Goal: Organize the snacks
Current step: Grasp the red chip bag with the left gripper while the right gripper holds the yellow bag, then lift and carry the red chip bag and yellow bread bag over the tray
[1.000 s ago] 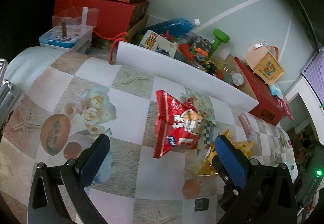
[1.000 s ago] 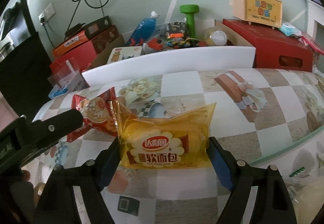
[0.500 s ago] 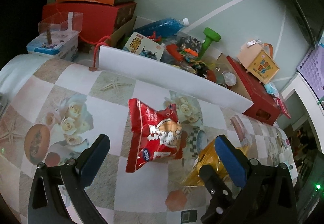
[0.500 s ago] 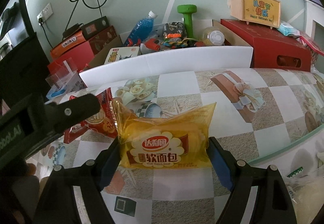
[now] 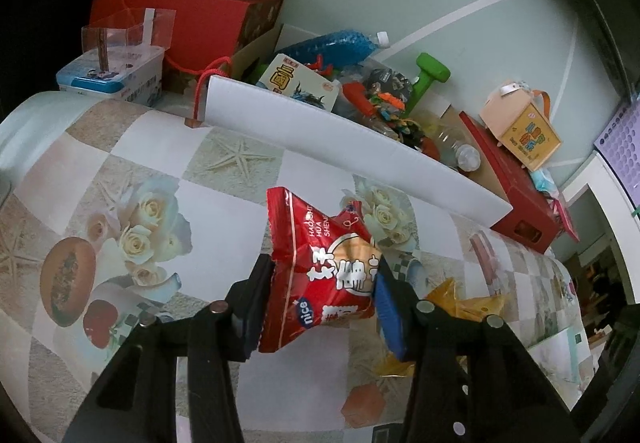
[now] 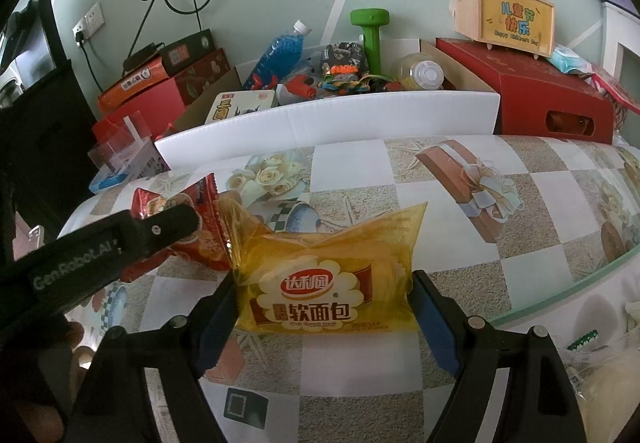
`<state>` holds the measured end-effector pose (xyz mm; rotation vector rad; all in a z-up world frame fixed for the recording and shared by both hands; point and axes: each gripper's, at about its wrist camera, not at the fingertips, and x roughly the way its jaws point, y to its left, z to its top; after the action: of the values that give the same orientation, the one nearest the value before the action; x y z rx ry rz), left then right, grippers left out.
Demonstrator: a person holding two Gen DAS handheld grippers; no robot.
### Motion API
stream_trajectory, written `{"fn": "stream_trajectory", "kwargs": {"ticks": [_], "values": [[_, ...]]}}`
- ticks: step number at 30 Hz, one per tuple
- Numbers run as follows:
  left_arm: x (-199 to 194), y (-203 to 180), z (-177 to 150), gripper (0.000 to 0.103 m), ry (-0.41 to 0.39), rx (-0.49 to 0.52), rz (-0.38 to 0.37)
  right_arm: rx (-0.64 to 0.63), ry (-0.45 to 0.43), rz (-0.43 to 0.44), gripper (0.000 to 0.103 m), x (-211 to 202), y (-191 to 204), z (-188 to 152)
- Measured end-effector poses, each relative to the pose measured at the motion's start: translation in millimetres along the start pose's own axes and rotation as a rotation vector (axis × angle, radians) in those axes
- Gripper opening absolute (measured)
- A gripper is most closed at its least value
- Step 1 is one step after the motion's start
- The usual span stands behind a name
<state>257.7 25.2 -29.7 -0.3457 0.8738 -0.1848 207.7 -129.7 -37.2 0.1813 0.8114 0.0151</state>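
My left gripper [image 5: 320, 307] is shut on a red snack bag [image 5: 324, 275], its blue pads pressing both sides. The bag sits low over the patterned tablecloth. My right gripper [image 6: 324, 307] is shut on a yellow soft-bread bag [image 6: 328, 275] with Chinese lettering. In the right wrist view the red bag [image 6: 204, 239] touches the yellow bag's left corner, with the left gripper's finger [image 6: 160, 227] across it. The yellow bag [image 5: 460, 303] peeks out to the right in the left wrist view.
A white box wall [image 5: 340, 147] stands behind the tablecloth, with a blue bottle [image 6: 280, 55], green dumbbell [image 6: 370, 31] and toys behind it. Red boxes [image 6: 552, 91] sit at the right, stacked boxes [image 5: 192, 15] at the left.
My left gripper has moved in on the red bag and shut on it. The right gripper still holds the yellow bag in place.
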Motion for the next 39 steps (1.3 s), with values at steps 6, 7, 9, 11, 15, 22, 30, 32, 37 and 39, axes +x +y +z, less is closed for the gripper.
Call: {"fn": "stream_trajectory", "kwargs": {"ticks": [6,7,9,11,15,22,30,32,37,39], "values": [[-3,3,0,0.049,-0.001,-0.007,0.011,0.000,0.000,0.000,0.084,0,0,0],[-4,4,0,0.049,-0.002,-0.008,0.013,0.000,0.000,0.000,0.084,0,0,0],[-7,6,1,0.049,-0.006,-0.010,0.018,0.001,0.000,0.001,0.084,0,0,0],[-10,7,2,0.049,-0.010,-0.014,0.022,0.002,0.000,0.002,0.084,0,0,0],[-15,7,1,0.049,-0.005,-0.009,0.039,0.011,0.003,0.010,0.084,-2,-1,1],[-23,6,2,0.049,-0.018,-0.008,0.040,-0.002,-0.017,0.032,0.084,-11,3,3],[-42,2,6,0.049,-0.058,0.007,0.041,-0.001,-0.105,0.040,0.084,-40,5,12],[-43,0,6,0.049,-0.056,0.011,0.047,0.001,-0.112,0.037,0.084,-43,5,14],[-39,-3,5,0.049,-0.030,0.016,0.059,0.005,-0.101,0.030,0.084,-43,3,17],[-39,-5,5,0.049,-0.023,0.025,0.059,0.003,-0.084,0.015,0.084,-41,2,17]]}}
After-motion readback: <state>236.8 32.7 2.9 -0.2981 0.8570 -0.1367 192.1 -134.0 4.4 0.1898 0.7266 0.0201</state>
